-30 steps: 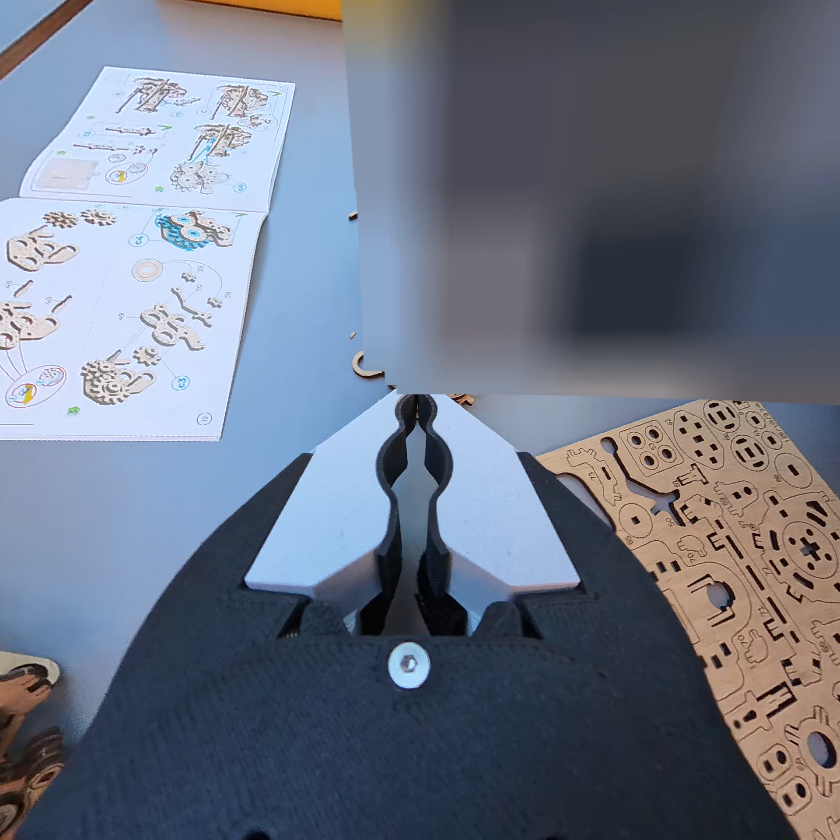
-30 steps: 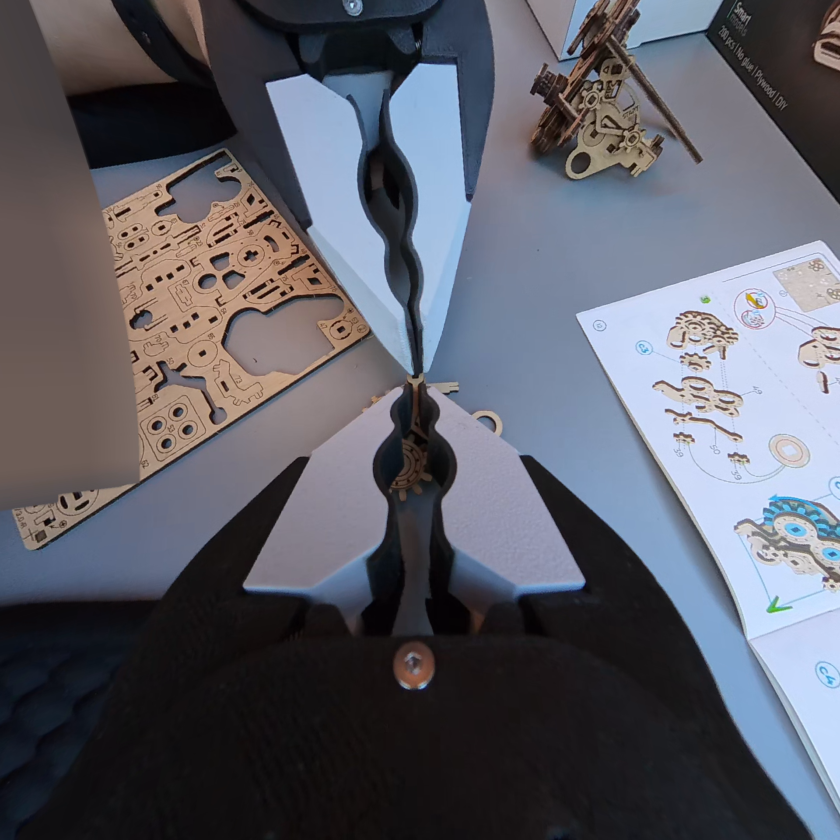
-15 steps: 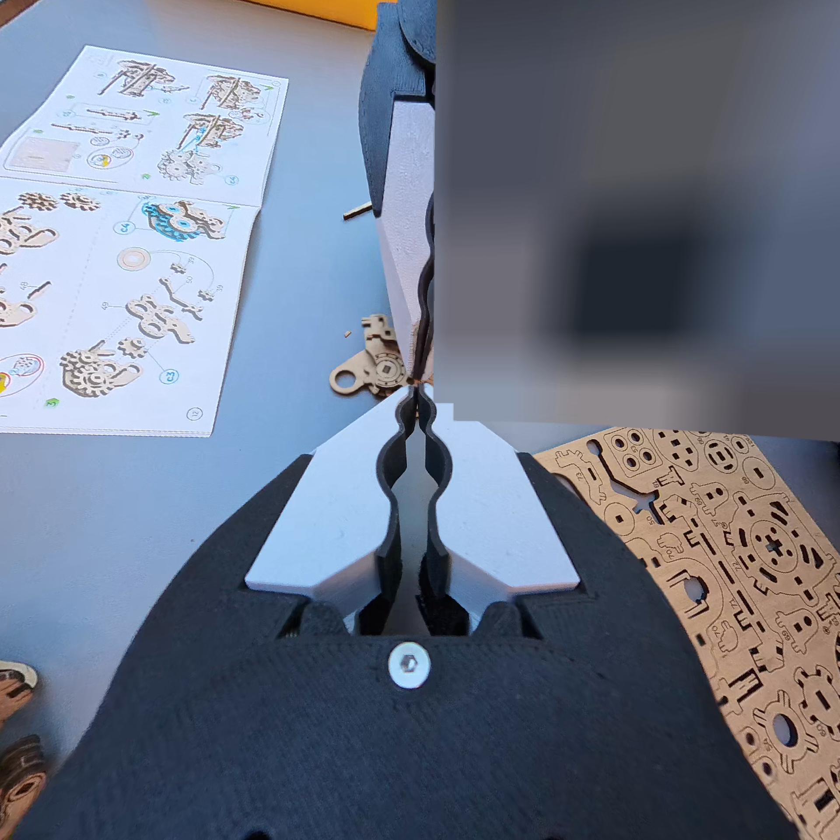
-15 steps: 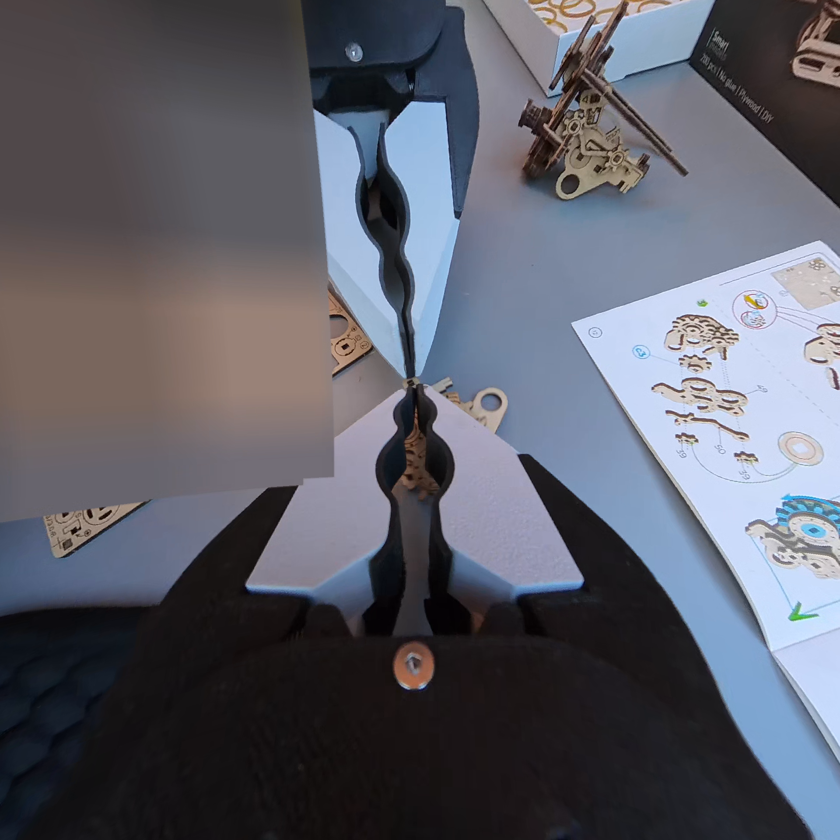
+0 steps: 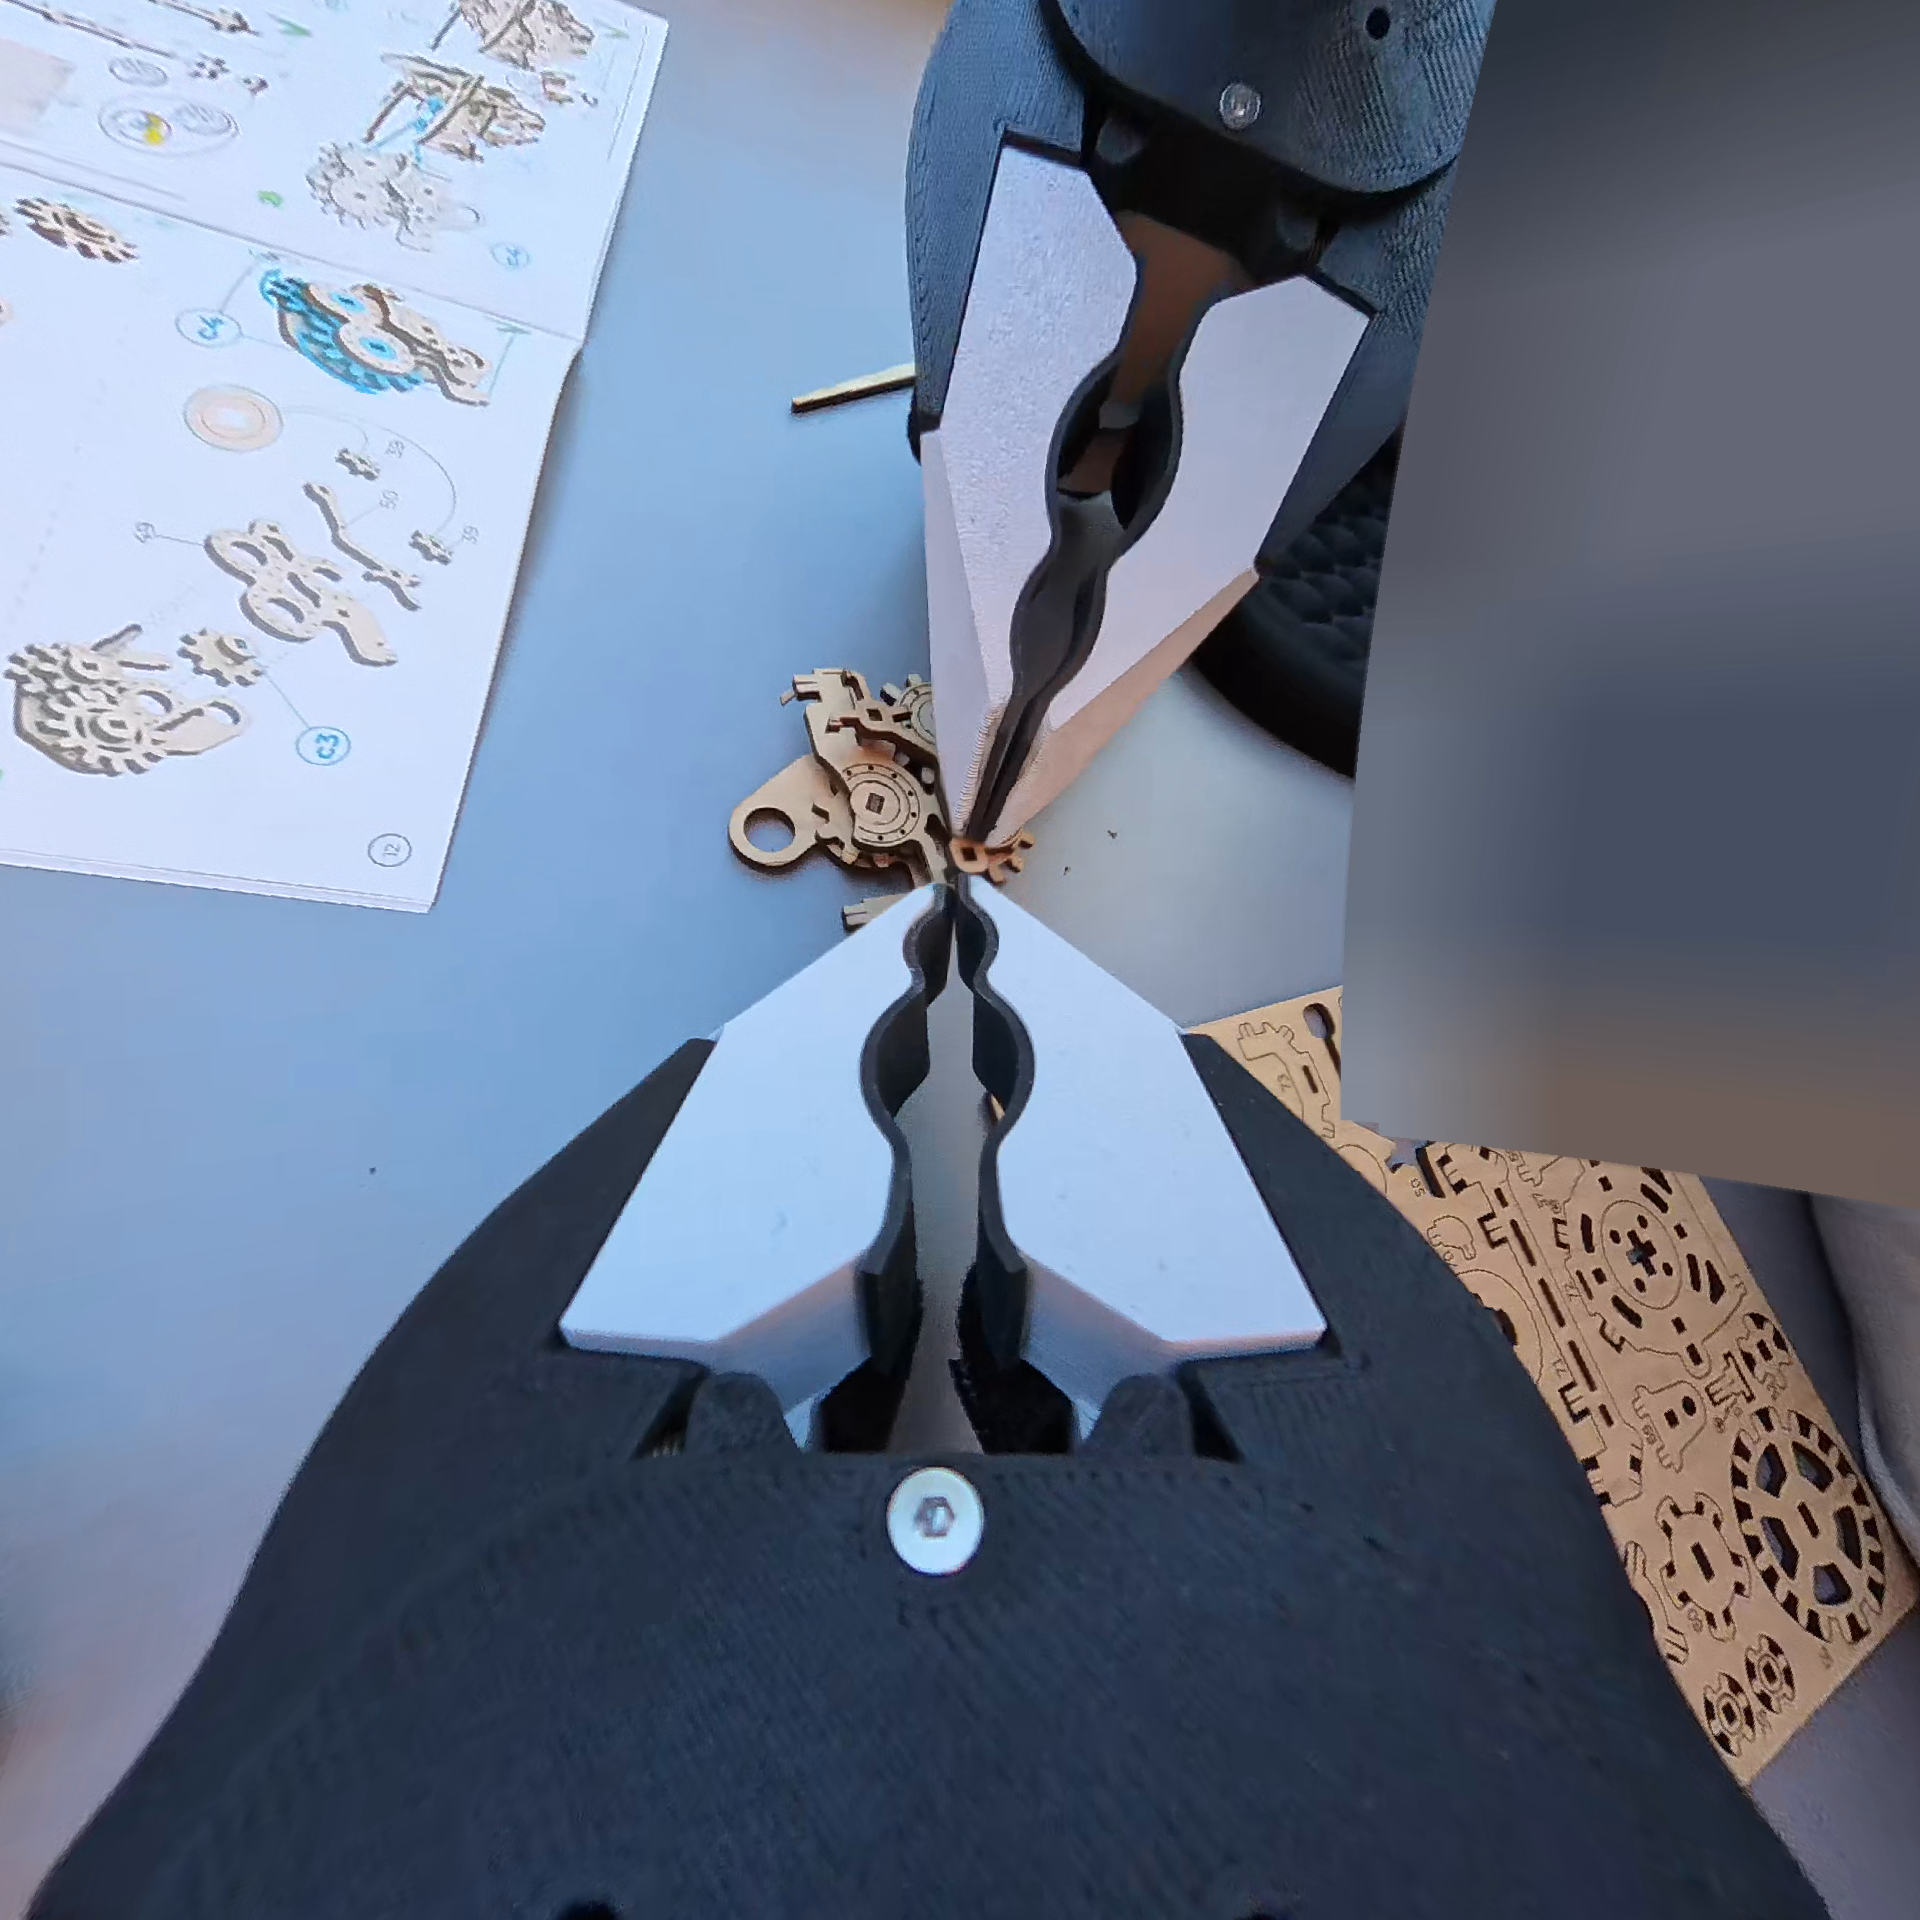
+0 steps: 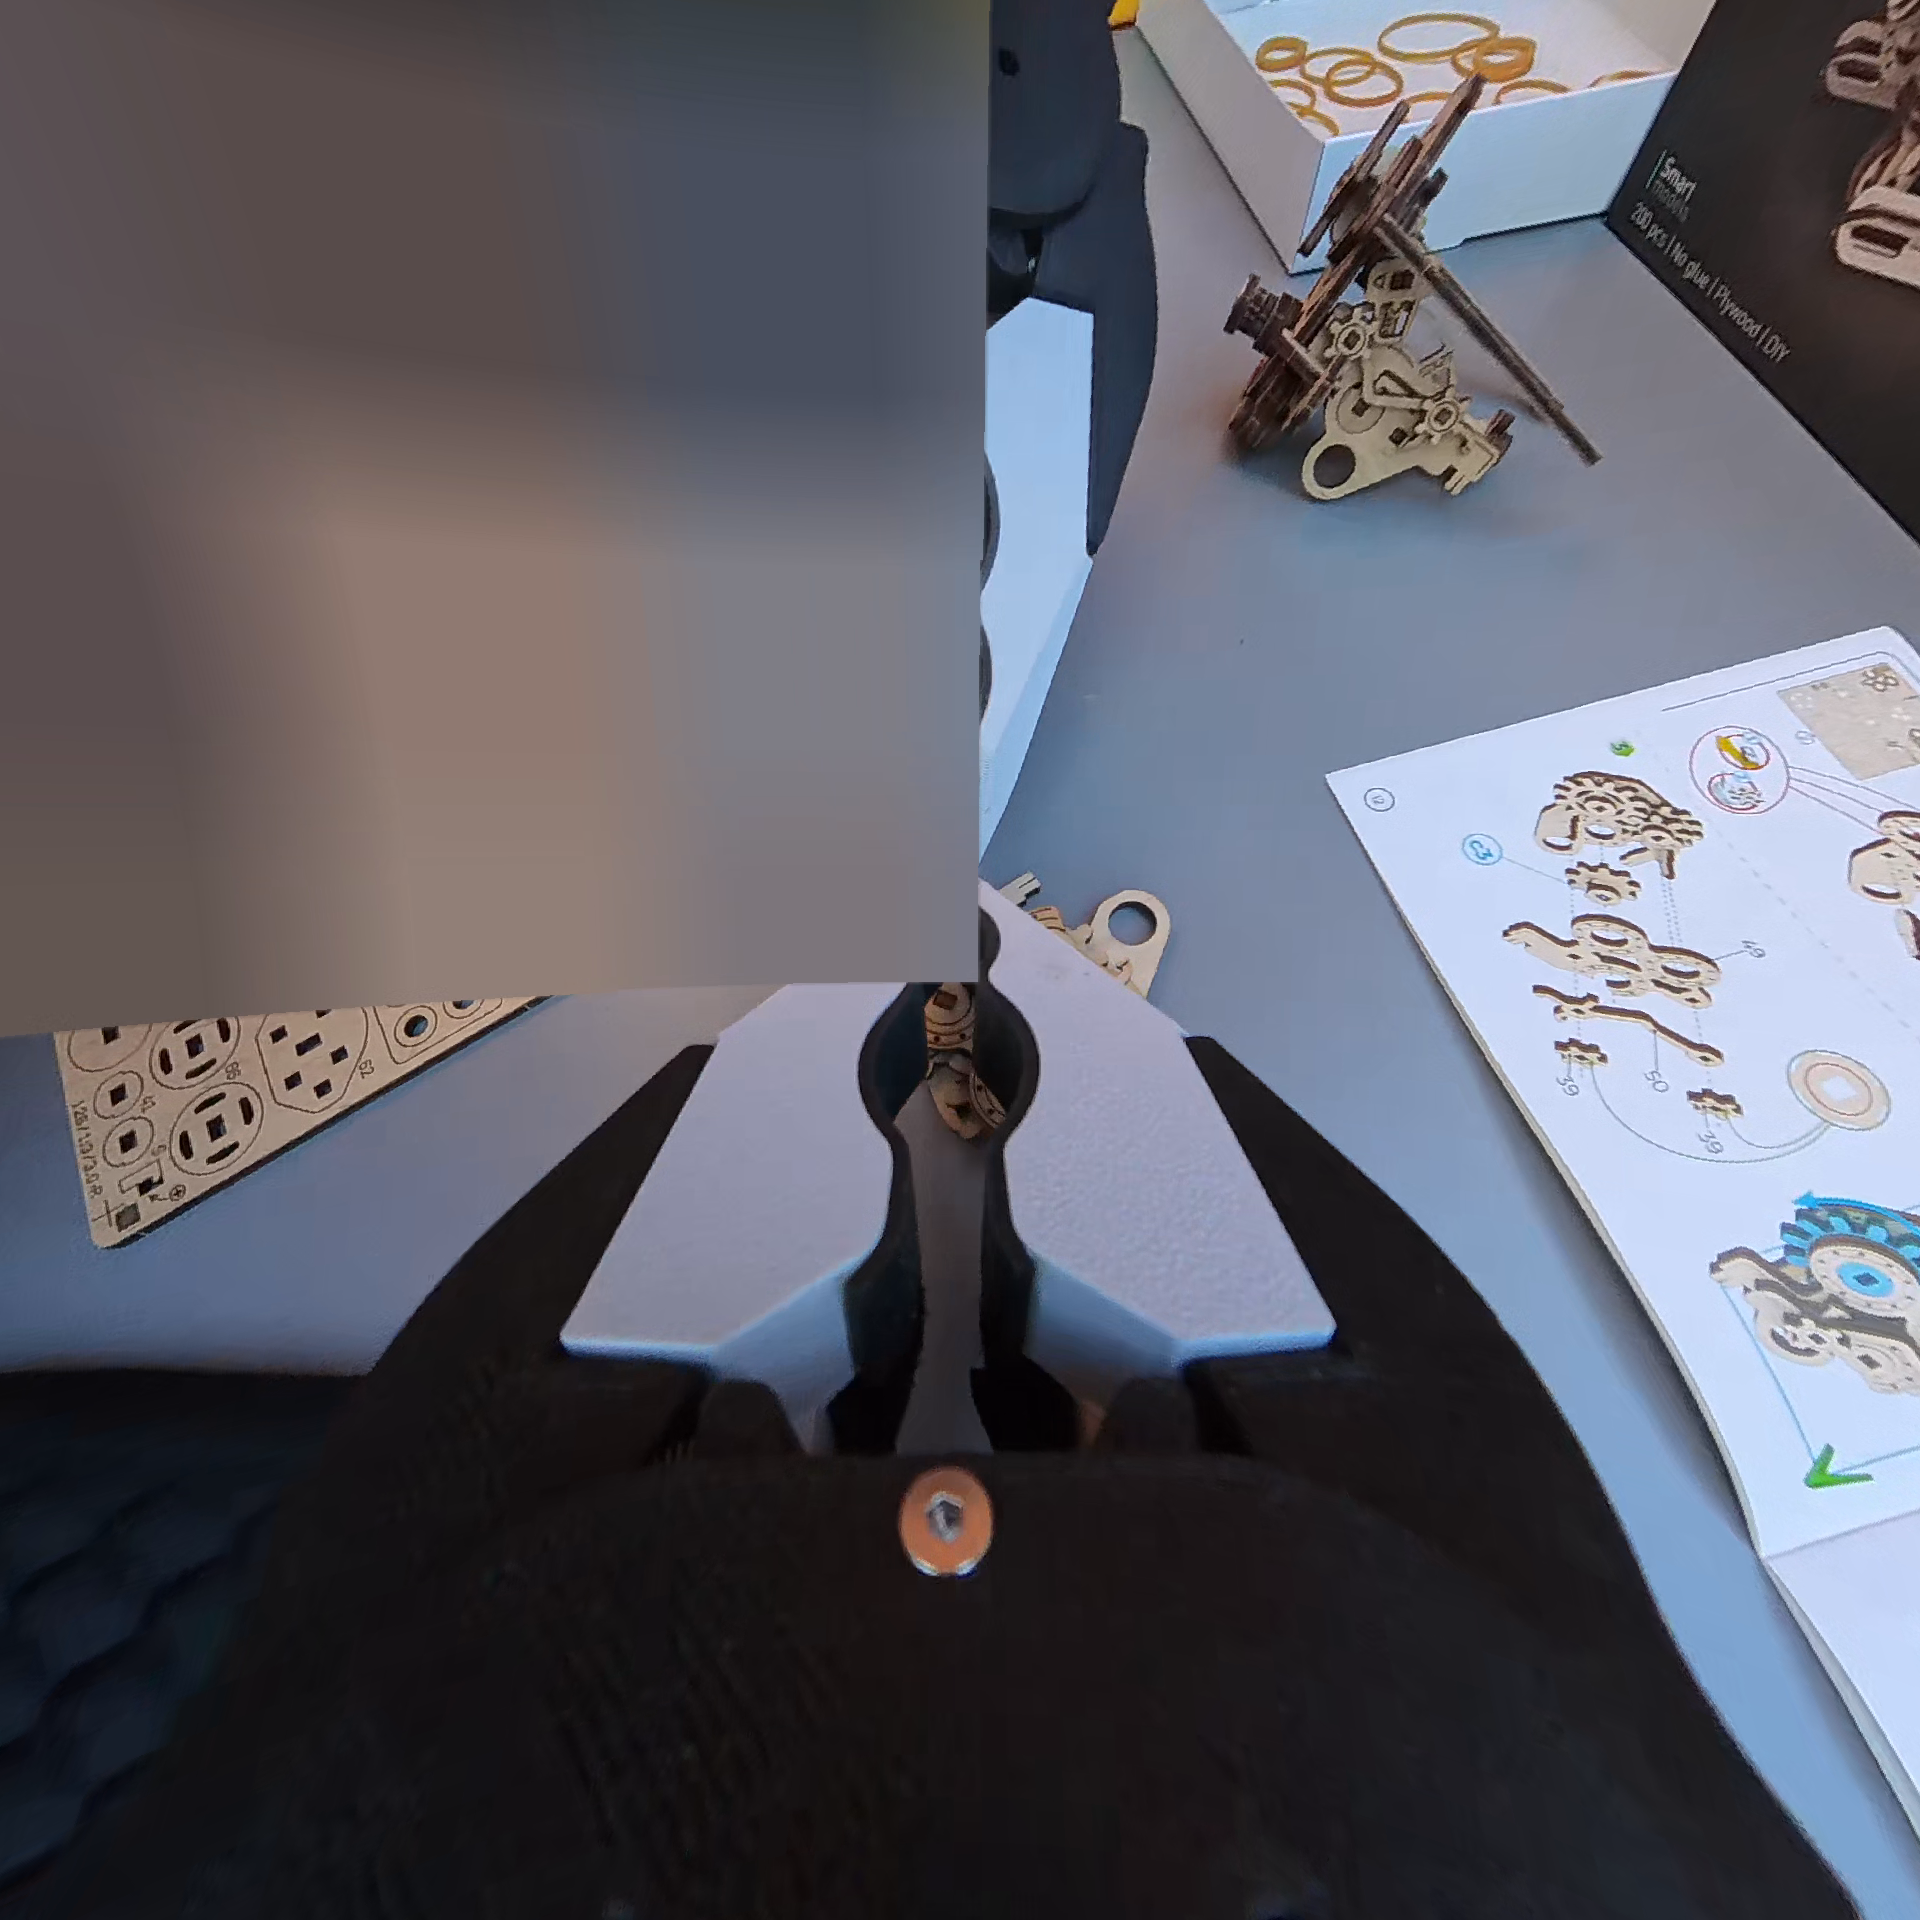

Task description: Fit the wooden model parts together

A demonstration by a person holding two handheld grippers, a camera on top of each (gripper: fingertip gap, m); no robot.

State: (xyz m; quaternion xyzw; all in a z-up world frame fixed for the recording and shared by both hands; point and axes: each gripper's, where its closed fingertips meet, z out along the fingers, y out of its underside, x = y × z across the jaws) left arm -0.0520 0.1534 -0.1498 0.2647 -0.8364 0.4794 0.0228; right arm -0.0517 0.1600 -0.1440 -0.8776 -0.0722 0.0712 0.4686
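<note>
1. The grey table [image 5: 260, 1091] is carrying everything, with the open instruction booklet [image 5: 260, 468] lying off to one side of the work area.
2. The plywood parts sheet [image 5: 1662, 1403] is lying flat on the opposite side, lots of pieces already punched out of it. A finished chunk of the model [image 6: 1382, 384] is standing well apart, near a white box of rubber bands [image 6: 1403, 73].
3. The left tongs [image 5: 953, 902] are sitting pinched together at the tips. Nothing is showing between them from the left wrist view, so probably empty, though honestly hard to call.
4. The right tongs [image 5: 982, 821] are coming in from the far side, tips squeezed down on a small wooden connector piece [image 5: 987, 854] right above the table.
5. The half-built gear assembly [image 5: 852, 800] is lying flat on the table just beside that piece, with its gear hub facing up.
6. Judgement call on doing this step well: the small piece looks like it's going onto the assembly, so the left tongs should be pinning the assembly down by its flat plate, not the gear teeth, while the right ones are lining the tab up square before pushing. Thin plywood will probably snap if it's going in crooked, so slow and straight.
</note>
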